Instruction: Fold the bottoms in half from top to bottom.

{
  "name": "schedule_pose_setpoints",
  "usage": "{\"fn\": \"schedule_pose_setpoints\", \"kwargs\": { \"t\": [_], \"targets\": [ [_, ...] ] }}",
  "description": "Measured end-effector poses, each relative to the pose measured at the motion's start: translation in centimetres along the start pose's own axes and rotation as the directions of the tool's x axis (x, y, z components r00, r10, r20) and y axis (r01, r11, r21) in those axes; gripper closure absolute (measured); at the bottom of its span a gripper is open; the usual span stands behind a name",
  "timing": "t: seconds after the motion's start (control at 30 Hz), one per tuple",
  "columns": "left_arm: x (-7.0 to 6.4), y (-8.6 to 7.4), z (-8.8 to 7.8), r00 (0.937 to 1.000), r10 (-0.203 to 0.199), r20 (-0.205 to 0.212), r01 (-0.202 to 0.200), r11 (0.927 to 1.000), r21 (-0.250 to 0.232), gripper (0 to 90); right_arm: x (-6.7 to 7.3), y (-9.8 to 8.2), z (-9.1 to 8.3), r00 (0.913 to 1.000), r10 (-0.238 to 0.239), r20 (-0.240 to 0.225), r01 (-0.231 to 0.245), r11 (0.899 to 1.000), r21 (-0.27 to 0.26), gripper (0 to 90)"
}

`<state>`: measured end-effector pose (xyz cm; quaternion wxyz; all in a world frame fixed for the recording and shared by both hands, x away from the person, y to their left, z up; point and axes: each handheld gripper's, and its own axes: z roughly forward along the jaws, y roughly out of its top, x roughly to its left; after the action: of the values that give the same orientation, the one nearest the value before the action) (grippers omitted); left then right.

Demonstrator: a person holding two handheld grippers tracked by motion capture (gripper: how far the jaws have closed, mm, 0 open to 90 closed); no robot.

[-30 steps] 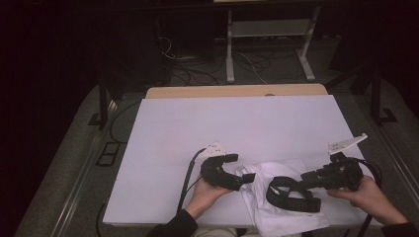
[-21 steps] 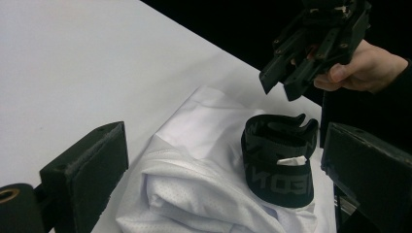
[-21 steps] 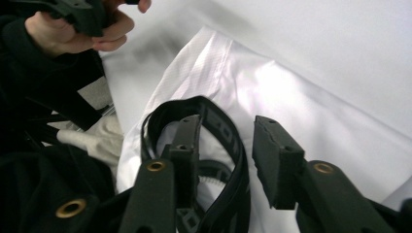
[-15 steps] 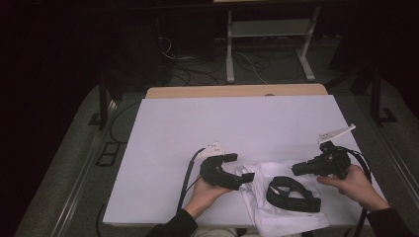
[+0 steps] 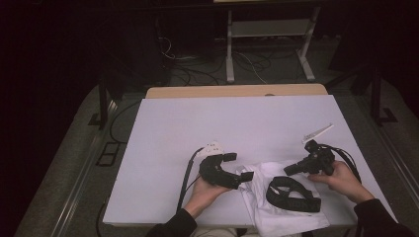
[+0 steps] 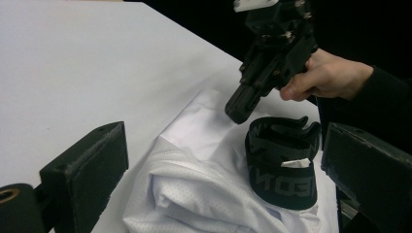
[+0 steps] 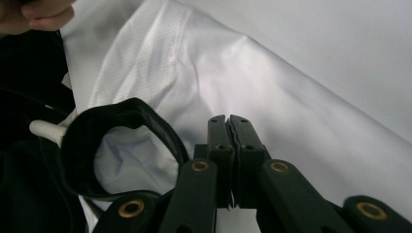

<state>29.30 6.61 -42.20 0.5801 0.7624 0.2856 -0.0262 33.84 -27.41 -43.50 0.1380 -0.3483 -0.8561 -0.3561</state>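
Note:
A white mesh garment (image 5: 276, 217) lies bunched at the table's front edge, with its black waistband (image 5: 292, 193) standing in a loop on top. My left gripper (image 5: 238, 166) rests at the garment's left edge. In the left gripper view its jaws (image 6: 223, 179) stand open and wide, with the cloth (image 6: 194, 184) and band (image 6: 279, 170) ahead of them. My right gripper (image 5: 288, 171) points down at the cloth just behind the band (image 7: 121, 116). Its jaws (image 7: 229, 121) have just closed and are shut with nothing between them. The same gripper (image 6: 238, 114) hangs over the white fabric (image 7: 233, 63).
The white table top (image 5: 237, 123) stretches far and left of the garment. A wooden edge (image 5: 237, 91) runs along its back. Beyond it on the dark floor are cables and a metal stand (image 5: 267, 39). A cable (image 5: 190, 173) trails from the left gripper toward the front edge.
My right gripper has drawn away from the black band, moving left and toward the back, and its jaws have closed. The band now lies free on the cloth. The left gripper has not moved.

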Motion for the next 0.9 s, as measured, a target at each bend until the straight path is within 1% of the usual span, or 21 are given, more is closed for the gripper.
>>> {"fn": "schedule_pose_setpoints", "kwargs": {
  "t": [0.17, 0.27, 0.33, 0.43, 0.47, 0.57, 0.63, 0.67, 0.77, 0.9],
  "targets": [
    [0.0, 0.0, 0.1, 1.0000, -0.001, 0.002, 0.001, 1.0000, 0.002, 2.2, -0.7, 0.2, 1.1, 0.9987, 0.009, -0.049, -0.006, 0.999, 0.047, 86.5],
    [0.0, -0.1, 0.1, 1.0000, 0.000, 0.003, 0.000, 1.0000, 0.006, 2.2, -0.6, 0.2, 1.4, 0.9962, 0.009, -0.086, -0.004, 0.998, 0.063, 86.5],
    [0.0, -0.1, 0.1, 1.0000, 0.000, 0.003, 0.000, 1.0000, 0.007, 2.2, -0.2, 0.2, 1.4, 0.9918, -0.006, -0.127, 0.015, 0.997, 0.072, 86.5],
    [0.0, -0.1, 0.2, 1.0000, 0.002, 0.004, -0.002, 0.9999, 0.012, 2.2, 0.5, 0.2, 1.3, 0.9860, -0.022, -0.165, 0.035, 0.997, 0.073, 86.5],
    [0.0, -0.2, 0.2, 1.0000, 0.002, 0.005, -0.002, 0.9999, 0.013, 2.2, 0.8, 0.2, 1.2, 0.9828, -0.039, -0.181, 0.053, 0.996, 0.070, 86.5],
    [0.0, -0.2, 0.2, 1.0000, 0.003, 0.004, -0.003, 0.9999, 0.015, 2.2, 1.5, 0.1, 1.2, 0.9770, -0.050, -0.207, 0.066, 0.995, 0.073, 86.4],
    [0.0, -0.2, 0.1, 1.0000, 0.003, 0.003, -0.003, 0.9999, 0.014, 2.2, 2.0, 0.1, 1.2, 0.9742, -0.060, -0.218, 0.078, 0.994, 0.077, 86.4],
    [0.0, -0.2, 0.1, 1.0000, 0.003, 0.003, -0.003, 0.9999, 0.013, 2.2, 2.3, 0.1, 1.2, 0.9716, -0.069, -0.226, 0.087, 0.994, 0.072, 86.4],
    [0.0, -0.2, 0.1, 1.0000, 0.002, 0.002, -0.002, 0.9999, 0.010, 2.2, 3.0, -0.2, 1.0, 0.9676, -0.086, -0.237, 0.103, 0.993, 0.059, 86.3],
    [0.0, -0.2, 0.2, 1.0000, 0.005, 0.002, -0.005, 0.9998, 0.020, 2.2, 4.3, -0.8, 1.2, 0.9618, -0.113, -0.249, 0.135, 0.988, 0.071, 86.3]
  ]
}}
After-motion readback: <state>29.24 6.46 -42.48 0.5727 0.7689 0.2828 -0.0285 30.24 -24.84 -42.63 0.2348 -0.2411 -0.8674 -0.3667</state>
